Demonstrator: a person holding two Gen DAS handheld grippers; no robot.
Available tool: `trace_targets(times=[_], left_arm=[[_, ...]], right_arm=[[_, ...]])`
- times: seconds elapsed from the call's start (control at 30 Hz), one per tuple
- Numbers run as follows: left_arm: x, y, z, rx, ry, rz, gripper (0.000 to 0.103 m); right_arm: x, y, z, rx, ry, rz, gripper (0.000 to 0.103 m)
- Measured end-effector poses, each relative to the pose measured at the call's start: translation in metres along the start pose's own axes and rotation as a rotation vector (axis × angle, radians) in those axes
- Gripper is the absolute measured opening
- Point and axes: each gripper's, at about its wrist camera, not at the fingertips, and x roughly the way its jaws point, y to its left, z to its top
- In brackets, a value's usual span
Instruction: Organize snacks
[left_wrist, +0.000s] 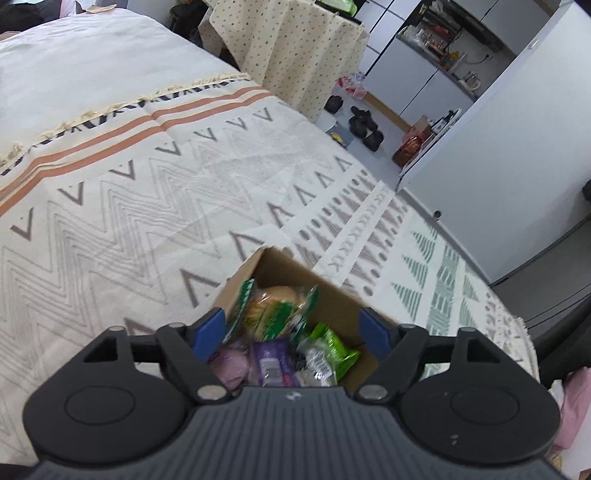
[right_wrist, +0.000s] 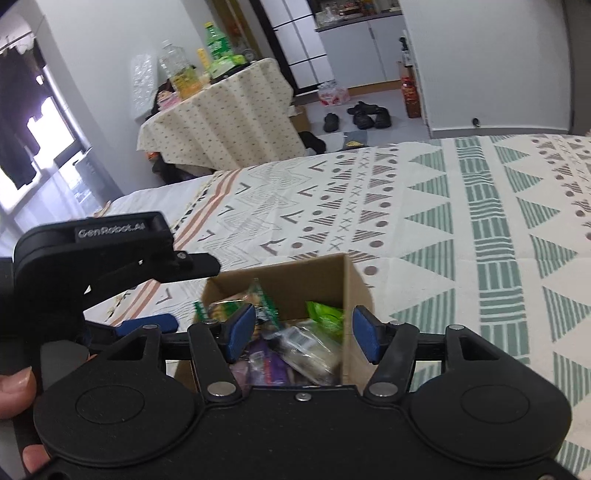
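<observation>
Both grippers hang over an open brown cardboard box (left_wrist: 325, 295) that sits on a patterned cream bedspread with zigzags and green triangles (left_wrist: 147, 206); in the left wrist view the box fills the lower centre of the frame, in the right wrist view it lies just below the middle; inside it are the snacks — a clear green-edged packet of round golden biscuits (left_wrist: 273, 306), a bright lime-green wrapper (left_wrist: 334, 349), a purple foil packet (left_wrist: 271, 360) and a pale pink soft item (left_wrist: 231, 365) at the lower left of the pile

The left gripper (left_wrist: 291, 332) stands released, its blue pads (left_wrist: 208, 328) spread wide to either side of the biscuit packet with no pad pressing on anything; the right gripper (right_wrist: 303, 338) is likewise unclenched, blue pads (right_wrist: 242, 330) apart over a clear crinkled wrapper (right_wrist: 310, 349), nothing pinched; in the right wrist view the left tool shows as a black body at the left edge, a person's thumb (right_wrist: 16, 391) at the lower left

The step in hand looks like settling or choosing among packets in the box; doing it well probably means lowering one tool at a time — the two sit close and could collide; the pads should straddle a single packet's edge rather than the heap, closing gently since biscuits crush and foil slips; the box is light and may skid on the cloth
</observation>
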Motion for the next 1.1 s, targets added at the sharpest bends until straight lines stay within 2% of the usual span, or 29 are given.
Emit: trace_targets(times=[0.13, 0.5, 0.63, 0.8, 1.1], left_arm=[[-0.004, -0.001, -0.008, 0.021, 0.025, 0.025, 0.081], [-0.042, -0.010, -0.027, 0.091, 0.020, 0.072, 0.088], [-0.057, -0.014, -0.032, 0.108, 0.015, 0.066, 0.096], [-0.072, -0.025, -0.042, 0.150, 0.049, 0.025, 0.096], [-0.108, -0.048, -0.061, 0.250, 0.044, 0.028, 0.098]], right_arm=[[-0.007, -0.010, -0.001, 0.038, 0.004, -0.013, 0.060], [-0.031, -0.021, -0.004, 0.090, 0.014, -0.017, 0.073], [-0.045, -0.023, -0.004, 0.104, 0.012, -0.007, 0.081], [-0.065, -0.025, -0.004, 0.112, 0.000, -0.016, 0.086], [-0.105, -0.036, -0.006, 0.134, -0.035, -0.028, 0.103]])
